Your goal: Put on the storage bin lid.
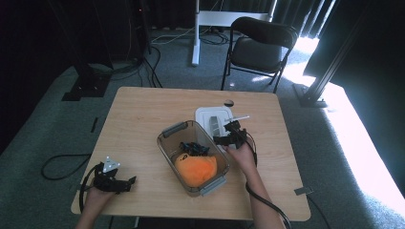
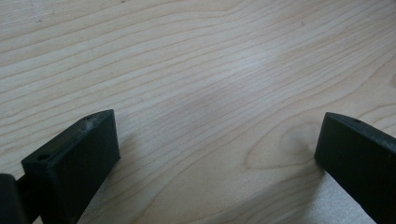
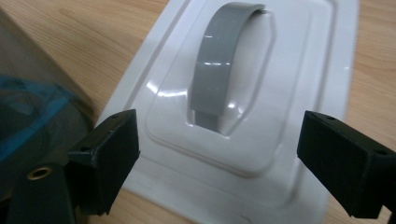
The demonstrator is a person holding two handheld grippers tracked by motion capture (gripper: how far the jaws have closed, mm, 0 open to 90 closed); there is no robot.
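Note:
A clear plastic bin (image 1: 193, 157) with grey latches stands mid-table, holding an orange soft thing (image 1: 196, 170) and a dark blue-black bundle (image 1: 193, 149). Its white lid (image 1: 213, 119) with a grey handle (image 3: 219, 74) lies flat on the table just behind the bin. My right gripper (image 1: 231, 135) hovers over the lid's near end, open, jaws either side of the handle (image 3: 217, 144) with nothing between them. The bin's wall (image 3: 32, 107) shows at the left of the right gripper view. My left gripper (image 1: 125, 184) rests open near the table's front left corner, over bare wood (image 2: 210, 84).
The wooden table (image 1: 138, 114) has free room at left and back. A small dark round thing (image 1: 229, 102) lies near the far edge. A grey tab (image 1: 303, 191) sits at the front right. A black folding chair (image 1: 260, 45) stands behind the table.

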